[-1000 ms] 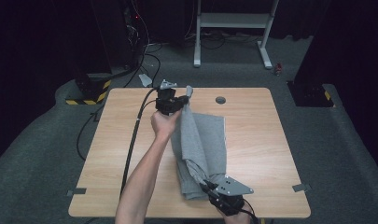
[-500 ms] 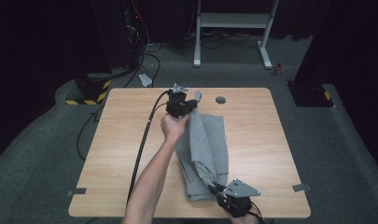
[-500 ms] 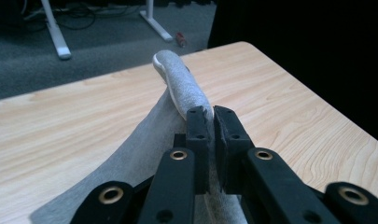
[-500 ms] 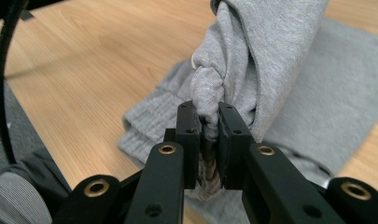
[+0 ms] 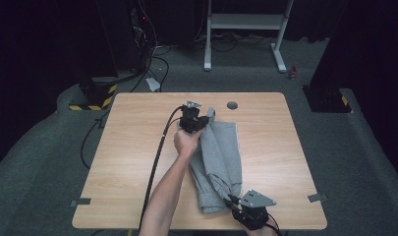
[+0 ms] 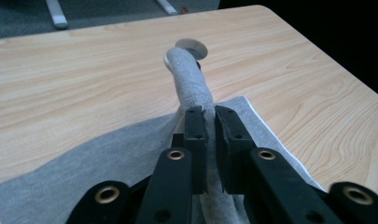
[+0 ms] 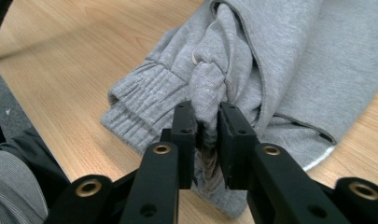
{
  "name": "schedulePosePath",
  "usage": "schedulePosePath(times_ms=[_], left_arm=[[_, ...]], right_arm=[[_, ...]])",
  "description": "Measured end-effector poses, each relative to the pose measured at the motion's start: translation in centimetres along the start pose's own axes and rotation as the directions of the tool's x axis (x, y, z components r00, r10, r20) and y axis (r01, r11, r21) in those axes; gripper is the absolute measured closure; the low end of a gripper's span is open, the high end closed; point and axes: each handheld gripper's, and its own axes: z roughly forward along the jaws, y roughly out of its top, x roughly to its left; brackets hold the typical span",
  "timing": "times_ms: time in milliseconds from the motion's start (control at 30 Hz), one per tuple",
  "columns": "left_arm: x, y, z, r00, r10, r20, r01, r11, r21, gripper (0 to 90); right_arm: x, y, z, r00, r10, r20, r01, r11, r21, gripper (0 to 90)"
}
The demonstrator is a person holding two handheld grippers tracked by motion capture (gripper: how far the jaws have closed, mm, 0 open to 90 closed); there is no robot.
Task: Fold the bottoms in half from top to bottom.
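A grey knit garment [image 5: 221, 157] lies folded in a long strip down the middle of the wooden table [image 5: 132, 147]. My left gripper [image 5: 205, 121] is at its far end. Its jaws have just been opening, but a roll of the cloth [image 6: 189, 79] still runs pinched between them in the left gripper view [image 6: 210, 119]. My right gripper [image 5: 233, 200] is at the near end by the ribbed cuffs. Its jaws have also just been opening, and a bunch of the fabric [image 7: 280, 56] fills the narrow gap between them [image 7: 207, 116].
A round cable hole [image 5: 232, 105] sits in the tabletop just beyond the garment's far end. The left gripper's black cable [image 5: 157, 157] trails over the table's left half to the near edge. A white frame [image 5: 245, 22] and a yellow-striped base [image 5: 91, 101] stand on the floor behind.
My left gripper moved right and sank toward the table with the garment's far end, so the cloth lies flatter. The right gripper barely shifted toward the near edge.
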Motion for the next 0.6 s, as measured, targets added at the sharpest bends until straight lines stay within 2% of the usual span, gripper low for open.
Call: schedulePosePath(times_ms=[33, 100, 133, 167, 200, 267, 367, 500, 567, 600], left_arm=[[0.0, -0.3, 0.1, 1.0000, 0.006, 0.002, -0.006, 1.0000, 0.005, 76.3], [-0.1, -0.4, 0.1, 1.0000, 0.006, 0.006, -0.006, 1.0000, 0.008, 73.4], [-0.1, -0.5, 0.0, 0.9999, 0.009, 0.007, -0.009, 0.9999, 0.009, 64.7], [-0.2, -0.6, -0.1, 1.0000, 0.005, 0.007, -0.005, 0.9999, 0.012, 64.7], [-0.4, -0.7, -0.2, 0.9999, 0.009, 0.009, -0.009, 0.9998, 0.018, 55.4], [-0.8, -0.9, -0.5, 0.9997, 0.021, 0.013, -0.022, 0.9996, 0.018, 51.1], [-1.3, -1.5, -1.6, 0.9988, 0.034, 0.036, -0.034, 0.9993, 0.013, 46.7], [-1.6, -2.3, -2.8, 0.9974, 0.051, 0.052, -0.051, 0.9987, 0.007, 44.3], [-1.9, -3.0, -3.5, 0.9961, 0.071, 0.052, -0.072, 0.9973, 0.015, 43.4], [-2.1, -4.2, -4.2, 0.9957, 0.068, 0.063, -0.070, 0.9973, 0.022, 42.8]], right_arm=[[-0.1, 0.1, 0.0, 0.9999, 0.002, -0.010, -0.002, 1.000, 0.001, 66.8], [-0.1, 0.2, -0.1, 0.9999, 0.004, -0.012, -0.004, 1.000, 0.000, 63.5], [-0.2, 0.3, -0.2, 0.9997, 0.010, -0.023, -0.010, 1.000, -0.013, 57.5], [-0.2, 0.3, -0.2, 0.9997, 0.010, -0.023, -0.010, 1.000, -0.013, 57.5], [-0.1, 0.4, -0.4, 0.9997, 0.001, -0.025, -0.002, 0.999, -0.035, 53.9], [-0.2, 0.6, -0.5, 0.9997, -0.004, -0.024, 0.003, 0.999, -0.043, 51.7], [-0.5, 0.9, -0.7, 0.9989, 0.006, -0.047, -0.008, 0.999, -0.048, 50.0], [-0.9, 1.3, -1.1, 0.9986, 0.007, -0.052, -0.011, 0.997, -0.072, 49.9], [-1.1, 1.4, -1.5, 0.9991, 0.007, -0.042, -0.012, 0.995, -0.104, 51.6], [-1.3, 1.3, -1.8, 0.9997, 0.005, -0.023, -0.008, 0.992, -0.127, 57.1]])
